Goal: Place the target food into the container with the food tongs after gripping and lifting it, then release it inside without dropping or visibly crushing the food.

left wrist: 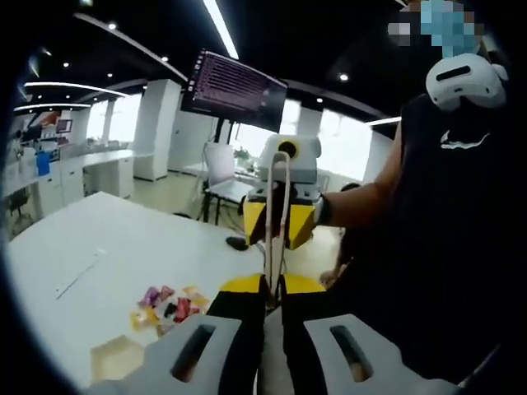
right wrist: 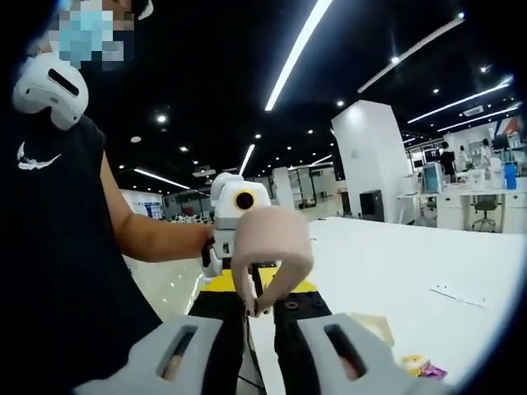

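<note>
Thin pale food tongs (left wrist: 277,216) rise from my left gripper (left wrist: 272,286), whose black, yellow-tipped jaws are shut on their lower end. The tongs' looped top reaches the right gripper (left wrist: 281,233), which faces me from behind. In the right gripper view the tongs (right wrist: 272,243) appear as a wide beige bent band, with my right gripper (right wrist: 262,303) shut on its lower ends. A heap of small coloured wrapped foods (left wrist: 169,306) lies on the white table (left wrist: 123,239), left of my left jaws. A flat tan square container (left wrist: 115,358) sits near the heap.
A person in a black shirt (left wrist: 453,247) stands close on the right, holding both grippers. A narrow white strip (left wrist: 78,274) lies on the table. Behind the table are a chair (left wrist: 221,169) and a dark monitor (left wrist: 235,86). The container (right wrist: 375,327) and foods (right wrist: 422,364) lie low on the right.
</note>
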